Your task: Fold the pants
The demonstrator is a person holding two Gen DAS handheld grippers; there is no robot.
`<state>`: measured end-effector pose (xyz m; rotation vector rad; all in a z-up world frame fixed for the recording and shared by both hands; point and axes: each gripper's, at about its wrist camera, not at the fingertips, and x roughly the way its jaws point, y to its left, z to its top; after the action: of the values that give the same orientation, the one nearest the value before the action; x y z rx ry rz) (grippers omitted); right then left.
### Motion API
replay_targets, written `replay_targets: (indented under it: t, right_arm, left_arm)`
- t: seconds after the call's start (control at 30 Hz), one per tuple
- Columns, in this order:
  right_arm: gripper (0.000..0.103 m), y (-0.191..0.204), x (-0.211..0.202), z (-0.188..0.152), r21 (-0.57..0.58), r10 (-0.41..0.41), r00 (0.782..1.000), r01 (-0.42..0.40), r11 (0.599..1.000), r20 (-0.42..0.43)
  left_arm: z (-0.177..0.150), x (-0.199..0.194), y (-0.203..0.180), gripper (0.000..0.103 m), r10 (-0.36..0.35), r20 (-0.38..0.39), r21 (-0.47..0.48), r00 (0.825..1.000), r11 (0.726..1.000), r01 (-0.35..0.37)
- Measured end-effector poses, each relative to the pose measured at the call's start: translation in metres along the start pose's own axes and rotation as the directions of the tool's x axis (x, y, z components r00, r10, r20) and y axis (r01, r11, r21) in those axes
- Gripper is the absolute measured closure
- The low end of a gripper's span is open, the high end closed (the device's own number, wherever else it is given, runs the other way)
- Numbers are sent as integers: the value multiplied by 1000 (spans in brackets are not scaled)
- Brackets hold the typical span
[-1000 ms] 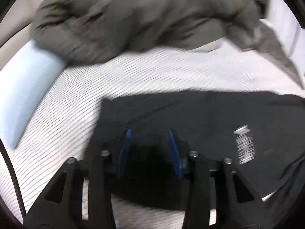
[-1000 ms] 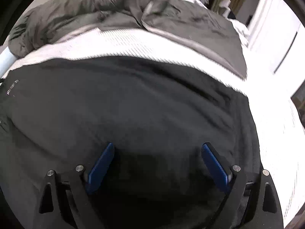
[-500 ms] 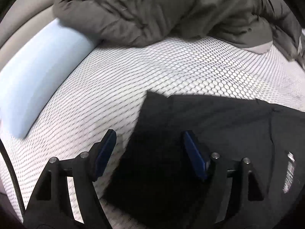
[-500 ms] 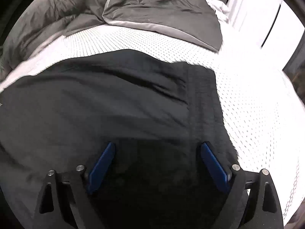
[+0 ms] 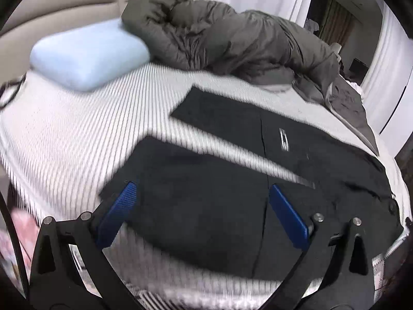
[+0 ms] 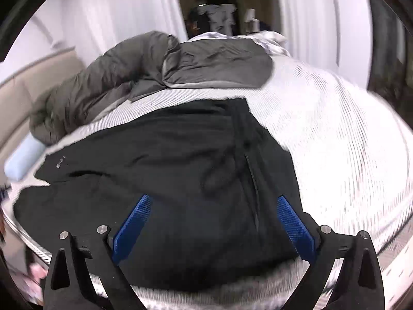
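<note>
The black pants (image 5: 219, 201) lie spread flat on the white mattress (image 5: 64, 134), the two legs apart with a strip of mattress showing between them. In the left wrist view the left gripper (image 5: 204, 211) hangs over the nearer leg; its jaws have just been opening and stand wide apart, with cloth below them but nothing pressed between the blue pads (image 5: 117, 214). The right gripper (image 6: 214, 222) hangs over the waist end of the pants (image 6: 167, 168), jaws likewise just opened further and wide apart, gripping nothing. Both views are smeared with blur, so the mattress weave reads only as streaks, and a small white mark (image 5: 283, 139) on the far leg is perhaps a label, too blurred to read. A grey quilt (image 5: 227, 36) is heaped beyond, partly covering a pale blue pillow (image 5: 85, 54). The near edge of the pants is cut off behind the gripper frames.
</note>
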<state>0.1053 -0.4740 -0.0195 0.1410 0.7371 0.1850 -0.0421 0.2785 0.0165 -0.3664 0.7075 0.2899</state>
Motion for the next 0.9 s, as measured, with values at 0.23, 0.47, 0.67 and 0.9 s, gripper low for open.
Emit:
replay_targets:
  t: [0.23, 0.47, 0.67, 0.9]
  right_arm:
    - [3, -24, -26, -68, 147, -1, 999, 6, 989, -35]
    - [3, -50, -45, -85, 213, -22, 1000, 25, 977, -16]
    - [3, -55, -41, -78, 246, -2, 1000, 5, 969, -12]
    - [9, -55, -13, -66, 361, 140, 990, -136, 923, 15]
  left_arm:
    - [-45, 14, 38, 21, -93, -11, -185, 996, 979, 89]
    - [-39, 56, 55, 31, -66, -77, -218, 995, 975, 48]
    - [-22, 80, 67, 56, -11, -27, -301, 1000, 954, 3]
    - [-20, 77, 76, 100, -9, 5, -358, 1000, 934, 11]
